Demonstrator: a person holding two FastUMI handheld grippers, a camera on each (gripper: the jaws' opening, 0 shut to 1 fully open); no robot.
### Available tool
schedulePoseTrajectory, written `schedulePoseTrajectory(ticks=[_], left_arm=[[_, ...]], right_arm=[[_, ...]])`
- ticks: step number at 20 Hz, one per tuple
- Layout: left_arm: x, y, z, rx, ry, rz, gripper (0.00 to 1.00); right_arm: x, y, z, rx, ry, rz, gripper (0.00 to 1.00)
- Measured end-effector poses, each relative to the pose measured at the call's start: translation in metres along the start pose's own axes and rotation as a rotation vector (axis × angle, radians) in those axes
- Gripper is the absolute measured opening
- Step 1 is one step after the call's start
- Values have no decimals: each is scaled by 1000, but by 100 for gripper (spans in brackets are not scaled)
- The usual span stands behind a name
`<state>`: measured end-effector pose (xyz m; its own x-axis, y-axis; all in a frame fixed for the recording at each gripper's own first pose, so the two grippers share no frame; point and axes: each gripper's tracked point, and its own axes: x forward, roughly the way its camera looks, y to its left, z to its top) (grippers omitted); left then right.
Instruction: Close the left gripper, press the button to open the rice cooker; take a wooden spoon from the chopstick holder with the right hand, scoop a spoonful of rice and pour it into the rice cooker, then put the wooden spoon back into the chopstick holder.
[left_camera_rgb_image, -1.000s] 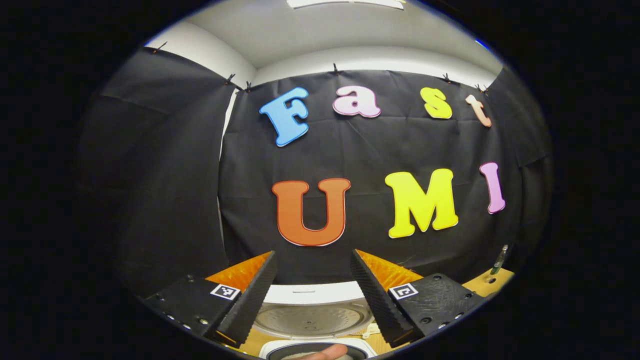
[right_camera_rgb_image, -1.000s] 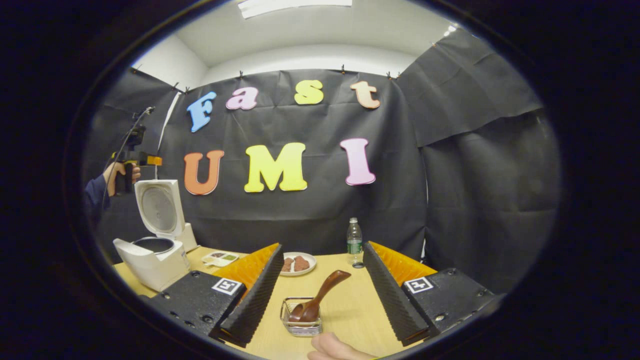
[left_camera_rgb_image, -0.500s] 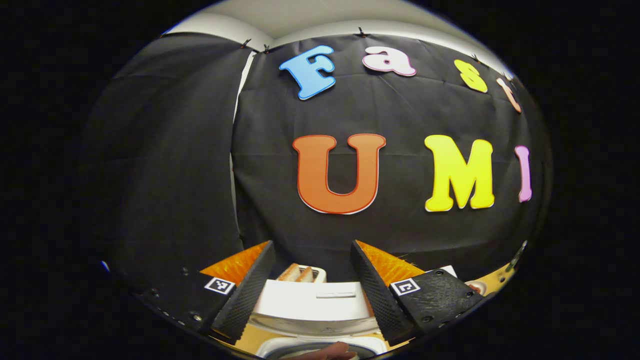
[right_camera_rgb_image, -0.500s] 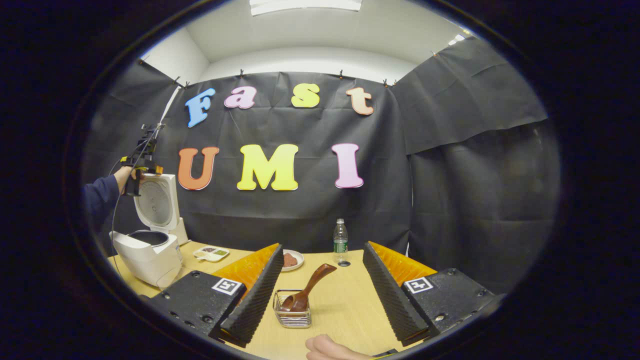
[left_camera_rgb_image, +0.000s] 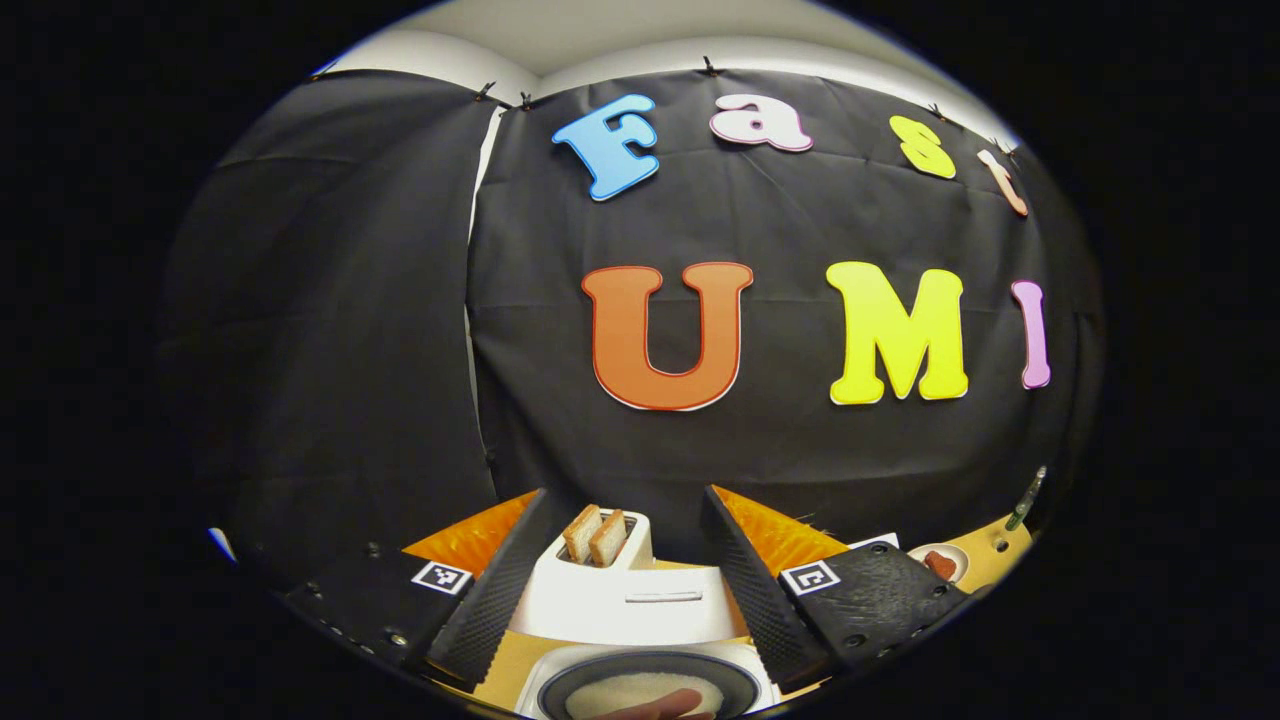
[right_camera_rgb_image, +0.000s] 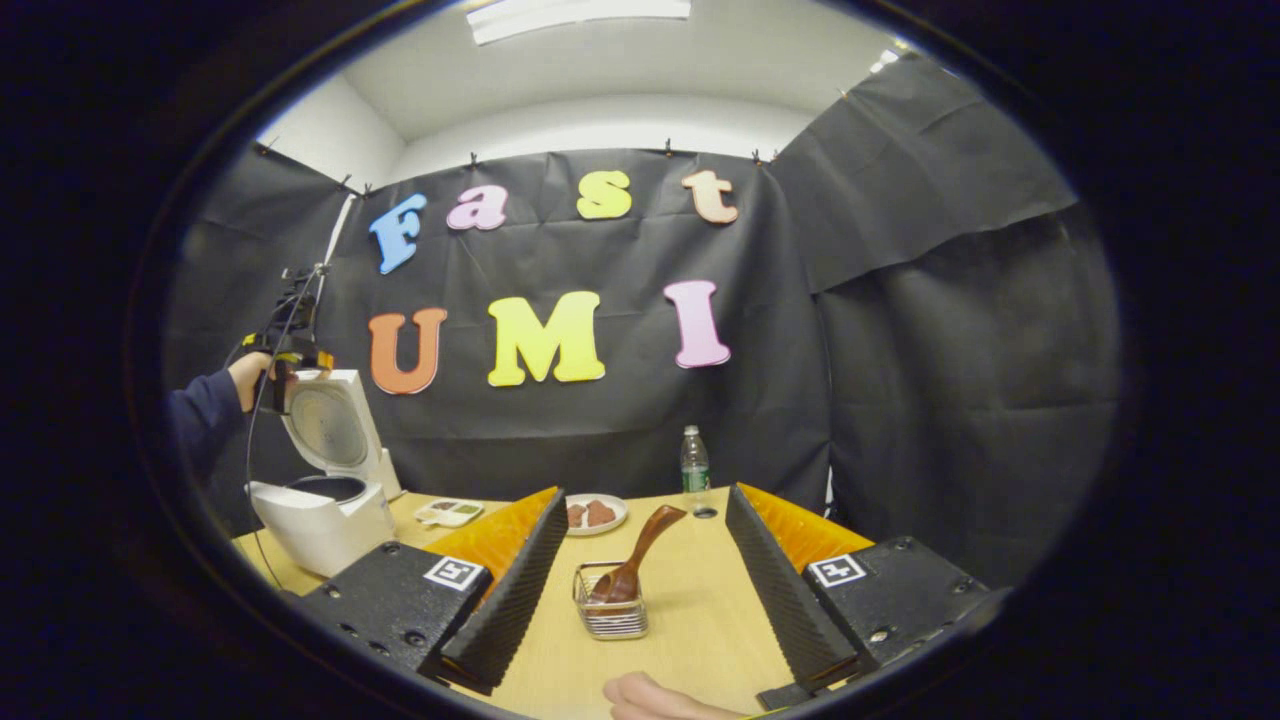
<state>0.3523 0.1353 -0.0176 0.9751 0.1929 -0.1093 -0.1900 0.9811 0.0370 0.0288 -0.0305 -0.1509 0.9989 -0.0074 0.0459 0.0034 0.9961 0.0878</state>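
Rice cooker (right_camera_rgb_image: 325, 500) open at the left of the bench (right_camera_rgb_image: 690, 620), wooden spoon (right_camera_rgb_image: 635, 560) in its holder.

In my right gripper view the cooker's lid stands up at centre left, with the left claw (right_camera_rgb_image: 290, 350) above it in a hand. The spoon leans in the wire chopstick holder (right_camera_rgb_image: 612, 612) at lower centre, between my right claw's (right_camera_rgb_image: 640, 590) spread, empty fingers. My left gripper view has the left claw (left_camera_rgb_image: 625, 580) gaping too, over the inner pot (left_camera_rgb_image: 645, 690), a toaster (left_camera_rgb_image: 610, 545) holding bread behind it.
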Motion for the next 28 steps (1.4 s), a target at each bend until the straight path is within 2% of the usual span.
schedulePoseTrajectory(ticks=[8,12,16,23,26,28], left_arm=[[-49,4,-42,-18,72,-3,96],[-74,0,-65,-23,109,-37,96],[-93,5,-93,-15,154,-60,96],[-121,1,-148,3,287,-70,97],[-132,-2,-159,-30,292,-68,96],[-136,-4,-171,-9,300,-70,97]], right_arm=[[-24,-3,-12,25,2,29,99],[-37,-1,-19,29,6,52,100],[-45,-3,-7,22,-63,18,99],[-77,7,5,-17,-93,32,99],[-90,8,18,-35,-132,9,100],[-98,16,21,-39,-135,21,100]])
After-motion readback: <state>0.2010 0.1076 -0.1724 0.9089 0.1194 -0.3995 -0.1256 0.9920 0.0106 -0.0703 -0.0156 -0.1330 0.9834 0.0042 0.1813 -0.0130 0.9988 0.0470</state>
